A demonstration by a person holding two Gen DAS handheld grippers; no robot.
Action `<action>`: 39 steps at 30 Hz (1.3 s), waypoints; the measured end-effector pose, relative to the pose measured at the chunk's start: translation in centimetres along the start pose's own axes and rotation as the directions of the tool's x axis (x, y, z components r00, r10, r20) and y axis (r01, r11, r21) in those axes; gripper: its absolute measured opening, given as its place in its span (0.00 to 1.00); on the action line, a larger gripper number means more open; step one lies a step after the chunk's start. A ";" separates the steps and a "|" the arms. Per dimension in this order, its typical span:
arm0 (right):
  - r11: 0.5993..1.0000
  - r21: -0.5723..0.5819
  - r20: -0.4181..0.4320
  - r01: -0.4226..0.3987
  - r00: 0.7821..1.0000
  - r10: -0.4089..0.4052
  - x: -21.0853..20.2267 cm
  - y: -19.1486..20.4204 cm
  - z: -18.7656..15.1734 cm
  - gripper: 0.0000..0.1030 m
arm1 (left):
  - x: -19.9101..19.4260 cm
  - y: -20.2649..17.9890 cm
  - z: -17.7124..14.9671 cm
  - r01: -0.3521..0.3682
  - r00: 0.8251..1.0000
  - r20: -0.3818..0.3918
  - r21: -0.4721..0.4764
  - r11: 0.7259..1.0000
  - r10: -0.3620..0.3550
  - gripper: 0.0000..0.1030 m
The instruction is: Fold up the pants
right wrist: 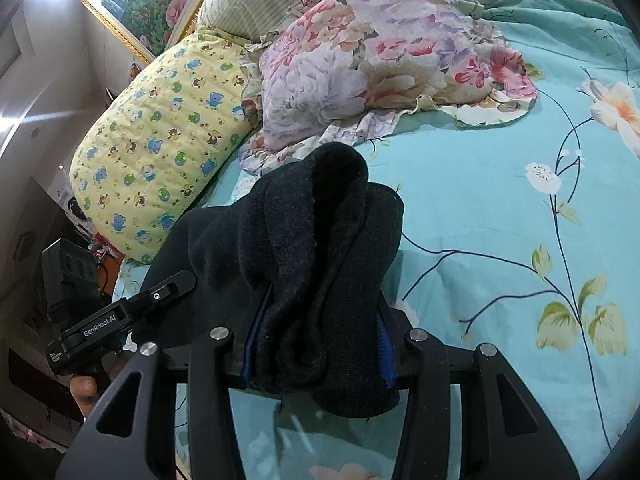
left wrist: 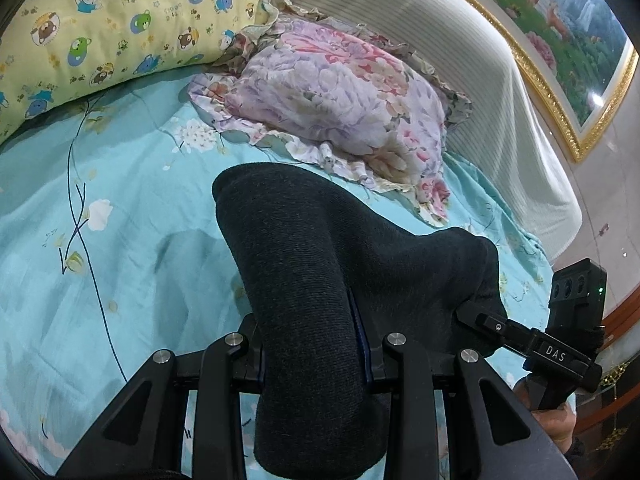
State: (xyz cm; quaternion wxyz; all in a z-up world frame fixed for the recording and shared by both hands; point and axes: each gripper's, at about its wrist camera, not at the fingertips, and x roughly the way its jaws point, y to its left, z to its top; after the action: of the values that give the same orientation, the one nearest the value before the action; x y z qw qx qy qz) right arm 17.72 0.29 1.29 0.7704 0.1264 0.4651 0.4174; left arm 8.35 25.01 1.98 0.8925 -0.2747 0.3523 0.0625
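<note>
The pants (left wrist: 312,264) are dark charcoal knit cloth, lifted off the bed and bunched. My left gripper (left wrist: 316,364) is shut on a thick fold of them, and the cloth drapes over and hides its fingertips. At the right of the left wrist view, the right gripper (left wrist: 480,320) bites the same cloth. In the right wrist view the pants (right wrist: 316,248) hang in rolled folds between blue pads (right wrist: 384,356). My right gripper (right wrist: 316,356) is shut on them. The left gripper (right wrist: 176,284) grips the cloth's left side there.
A turquoise flowered bedsheet (left wrist: 132,216) lies under everything. A floral pillow (left wrist: 336,100) and a yellow bear-print pillow (left wrist: 100,28) lie at the headboard (left wrist: 460,52). A gold-framed picture (left wrist: 568,44) hangs behind. A person's hand (right wrist: 86,394) holds the left gripper's handle.
</note>
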 end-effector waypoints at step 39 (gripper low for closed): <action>0.999 0.049 0.022 0.020 1.000 -0.021 -0.4 -1.5 -1.5 0.83 | -1.6 2.0 -3.0 -0.080 0.997 -0.012 -0.021 0.997 0.080 0.77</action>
State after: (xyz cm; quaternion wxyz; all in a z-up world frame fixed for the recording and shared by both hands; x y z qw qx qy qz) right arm 17.21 -1.18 -0.13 0.7763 0.1450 0.4678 0.3968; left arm 4.77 25.24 0.40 0.8842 -0.2703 0.3674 0.1004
